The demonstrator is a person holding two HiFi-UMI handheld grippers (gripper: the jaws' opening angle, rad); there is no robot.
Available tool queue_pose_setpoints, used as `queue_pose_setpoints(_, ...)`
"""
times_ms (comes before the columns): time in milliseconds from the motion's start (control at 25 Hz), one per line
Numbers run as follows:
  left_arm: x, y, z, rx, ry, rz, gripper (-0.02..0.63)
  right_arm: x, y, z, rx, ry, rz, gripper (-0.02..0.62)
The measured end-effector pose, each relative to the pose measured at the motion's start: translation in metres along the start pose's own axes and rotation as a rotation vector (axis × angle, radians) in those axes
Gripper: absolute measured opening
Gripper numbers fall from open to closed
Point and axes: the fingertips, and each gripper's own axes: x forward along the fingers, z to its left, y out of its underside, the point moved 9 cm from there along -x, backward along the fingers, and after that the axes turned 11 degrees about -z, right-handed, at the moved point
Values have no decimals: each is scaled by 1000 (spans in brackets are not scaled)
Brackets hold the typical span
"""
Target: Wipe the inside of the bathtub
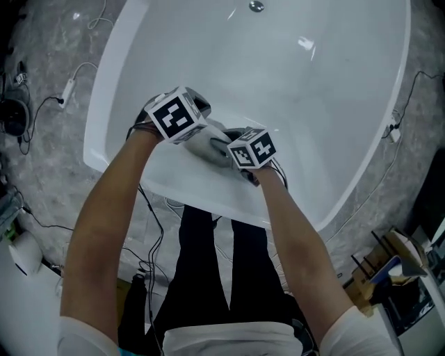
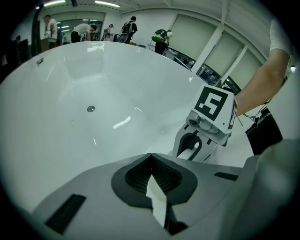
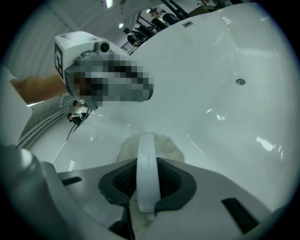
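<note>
Grey marbled floor (image 1: 62, 42) is lying round a white tub (image 1: 361, 104), with cables (image 1: 68, 90) trailing over it. Nearest, the person is standing at the tub's near end, bare arms (image 1: 111, 229) reaching forward over the rim. Both tools are hanging close together just inside that near end, marker cubes up. The left tongs (image 2: 157, 199) are showing clenched, the two sides pressed together on themselves. The right tongs (image 3: 146, 187) are gripping a pale cloth (image 3: 164, 146). It is bulging out past the tips and lying against the tub's sloping inner wall, just below the near rim. In the left gripper view the right tool is sitting just ahead and to the right, its nose pointing down toward the tub wall. Farther on, the smooth bowl is opening out and catching a few glints of light. The drain (image 1: 256, 6) is sitting in the bottom of the tub toward the far end, well apart from the cloth. Beyond the far rim, people (image 2: 84, 32) are standing in a lit room with blinds (image 2: 197, 35) hanging over the windows.
</note>
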Motion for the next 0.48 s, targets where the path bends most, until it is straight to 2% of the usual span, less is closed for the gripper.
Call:
queue_pose_setpoints(240,-41,8,-44,-153,-24,-84,6,-36,0,48,-18,-62,-6,94)
queue_pose_setpoints(480,-77,13,-80,-261,-109,-123,6,-66,-2,84,-58,-90,0,94)
